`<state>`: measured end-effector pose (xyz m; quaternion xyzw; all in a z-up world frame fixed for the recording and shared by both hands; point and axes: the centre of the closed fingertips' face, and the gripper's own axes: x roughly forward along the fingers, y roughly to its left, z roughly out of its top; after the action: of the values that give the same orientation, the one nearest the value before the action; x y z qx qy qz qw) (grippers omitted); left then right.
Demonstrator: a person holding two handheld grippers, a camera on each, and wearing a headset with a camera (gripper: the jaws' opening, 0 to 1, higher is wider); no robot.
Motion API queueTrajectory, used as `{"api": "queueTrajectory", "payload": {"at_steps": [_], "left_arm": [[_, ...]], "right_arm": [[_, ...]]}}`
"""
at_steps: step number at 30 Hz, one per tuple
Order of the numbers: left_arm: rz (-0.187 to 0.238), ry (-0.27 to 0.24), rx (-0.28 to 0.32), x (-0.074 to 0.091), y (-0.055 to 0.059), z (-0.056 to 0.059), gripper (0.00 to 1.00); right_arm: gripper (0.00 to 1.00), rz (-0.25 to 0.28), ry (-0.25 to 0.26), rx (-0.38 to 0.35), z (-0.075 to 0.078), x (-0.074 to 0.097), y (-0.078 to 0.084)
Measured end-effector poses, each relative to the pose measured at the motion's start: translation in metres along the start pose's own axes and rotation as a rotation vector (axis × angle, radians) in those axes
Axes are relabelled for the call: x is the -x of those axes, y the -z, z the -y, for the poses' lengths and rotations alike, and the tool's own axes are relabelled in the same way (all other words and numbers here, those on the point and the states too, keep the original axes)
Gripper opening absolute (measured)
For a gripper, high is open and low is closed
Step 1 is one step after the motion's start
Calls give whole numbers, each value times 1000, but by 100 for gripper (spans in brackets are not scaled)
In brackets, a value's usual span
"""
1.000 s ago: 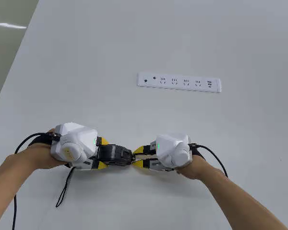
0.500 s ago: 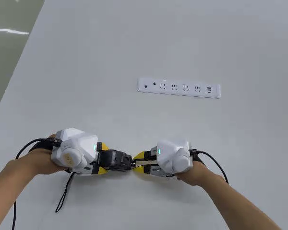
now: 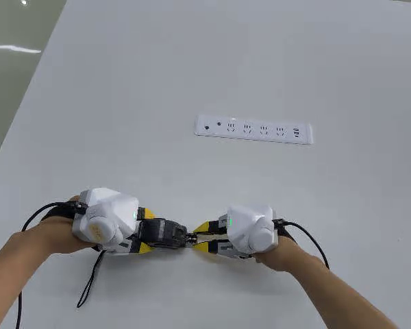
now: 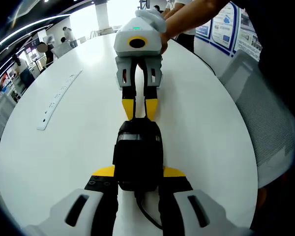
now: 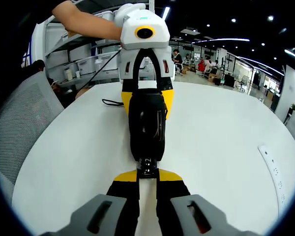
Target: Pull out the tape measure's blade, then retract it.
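- Left gripper [image 3: 144, 232] grasps the black tape measure [image 3: 163, 233] by its case, near the desk's [image 3: 192, 62] front edge;
- right gripper [image 3: 201, 237] seems clenched on the blade tip [image 5: 147, 169] at the case mouth;
- power strip [image 3: 253, 129] lies well apart, toward mid-desk.

An open-plan office: a mesh chair [image 5: 19, 132], a white table [image 3: 192, 62], ceiling spotlights [image 5: 233, 20], people [image 5: 177, 55] at distant desks.

Opposed gripper views (shared tape measure [image 4: 137, 155])
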<state>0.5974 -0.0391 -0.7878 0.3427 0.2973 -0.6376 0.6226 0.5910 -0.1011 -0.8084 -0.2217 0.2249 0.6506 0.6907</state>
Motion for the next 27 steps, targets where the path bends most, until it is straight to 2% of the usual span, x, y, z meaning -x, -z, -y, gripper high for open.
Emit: {"api": "queueTrajectory", "payload": {"at_steps": [27], "left_arm": [[1,-10,-4,1,0,0,27]], "right_arm": [[10,-21,6,-1,-1,12,7]]}}
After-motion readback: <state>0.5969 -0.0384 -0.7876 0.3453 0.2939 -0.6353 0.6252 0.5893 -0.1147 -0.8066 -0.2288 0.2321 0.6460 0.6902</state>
